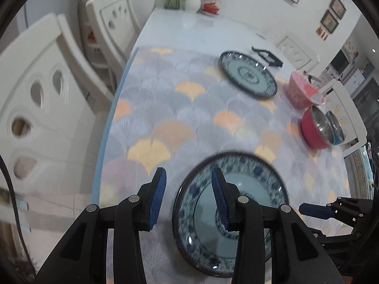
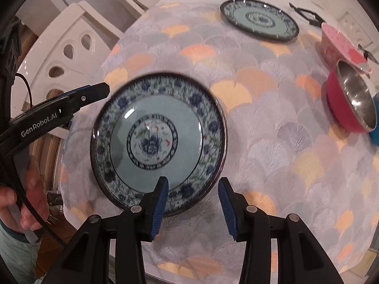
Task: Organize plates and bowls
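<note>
Two patterned plates on the tablecloth point(image 2: 260, 108): near plate point(image 2: 157, 142) close by, far plate point(image 2: 259, 19) well apart at the back. Three bowls at the right: pink bowl point(image 2: 338, 45), red bowl point(image 2: 350, 104), blue bowl point(image 2: 375, 118) tucked behind. Left gripper point(image 1: 188, 196) apart, empty. Right gripper point(image 2: 193, 207) apart too, gripping nothing, near plate's rim beneath its left finger.
</note>
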{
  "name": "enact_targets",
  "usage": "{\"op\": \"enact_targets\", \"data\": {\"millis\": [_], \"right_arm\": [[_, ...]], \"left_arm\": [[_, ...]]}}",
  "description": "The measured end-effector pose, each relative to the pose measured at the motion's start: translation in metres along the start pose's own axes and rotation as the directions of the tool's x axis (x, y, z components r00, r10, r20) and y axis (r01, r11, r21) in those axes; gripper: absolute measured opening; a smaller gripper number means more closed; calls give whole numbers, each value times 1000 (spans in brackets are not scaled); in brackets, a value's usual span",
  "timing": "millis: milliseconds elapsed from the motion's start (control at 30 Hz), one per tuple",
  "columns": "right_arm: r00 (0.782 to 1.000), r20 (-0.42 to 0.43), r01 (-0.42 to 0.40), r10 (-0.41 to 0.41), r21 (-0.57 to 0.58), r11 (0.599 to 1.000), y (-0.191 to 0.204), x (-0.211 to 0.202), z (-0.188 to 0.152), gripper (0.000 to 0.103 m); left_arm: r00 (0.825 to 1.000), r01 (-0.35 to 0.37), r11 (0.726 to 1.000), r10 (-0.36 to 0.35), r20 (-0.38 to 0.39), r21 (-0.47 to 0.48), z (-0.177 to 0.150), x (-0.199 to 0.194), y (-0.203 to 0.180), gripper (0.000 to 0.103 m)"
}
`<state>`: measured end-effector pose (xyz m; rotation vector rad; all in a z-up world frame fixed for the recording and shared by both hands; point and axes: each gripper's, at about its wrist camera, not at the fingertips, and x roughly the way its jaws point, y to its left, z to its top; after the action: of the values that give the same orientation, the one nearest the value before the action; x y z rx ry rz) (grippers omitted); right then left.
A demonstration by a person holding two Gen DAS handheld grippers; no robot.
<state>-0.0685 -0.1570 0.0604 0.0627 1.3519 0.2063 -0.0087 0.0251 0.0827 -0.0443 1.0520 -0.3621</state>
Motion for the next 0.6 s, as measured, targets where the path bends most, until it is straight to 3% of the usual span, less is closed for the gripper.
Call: {"op": "enact_targets", "data": {"millis": [167, 333, 467, 500, 567, 600], "right_arm": [[996, 91, -13, 13, -6, 1000, -10, -32, 23, 43], [984, 179, -4, 1, 14, 1000, -22, -62, 58, 43], [968, 252, 2, -13, 46, 999, -33, -88, 88, 43], [962, 272, -12, -4, 57, 998, -38, -94, 95, 44], [949, 314, -58, 26, 94, 994, -50, -106, 106, 55], [943, 330, -75, 31, 119, 990, -56, -110, 113, 56]], "left_arm": [[995, -38, 994, 28, 95, 102, 40, -19, -22, 37], [978, -79, 977, 38, 203, 198, 85, -38, -53, 37], [967, -77, 968, 14, 253, 239, 113, -44, -72, 37], [965, -70, 968, 4, 263, 243, 121, -45, -75, 37], [961, -47, 969, -22, 276, 241, 140, -44, -80, 38], [959, -41, 971, -27, 280, 235, 148, -43, -82, 45]]}}
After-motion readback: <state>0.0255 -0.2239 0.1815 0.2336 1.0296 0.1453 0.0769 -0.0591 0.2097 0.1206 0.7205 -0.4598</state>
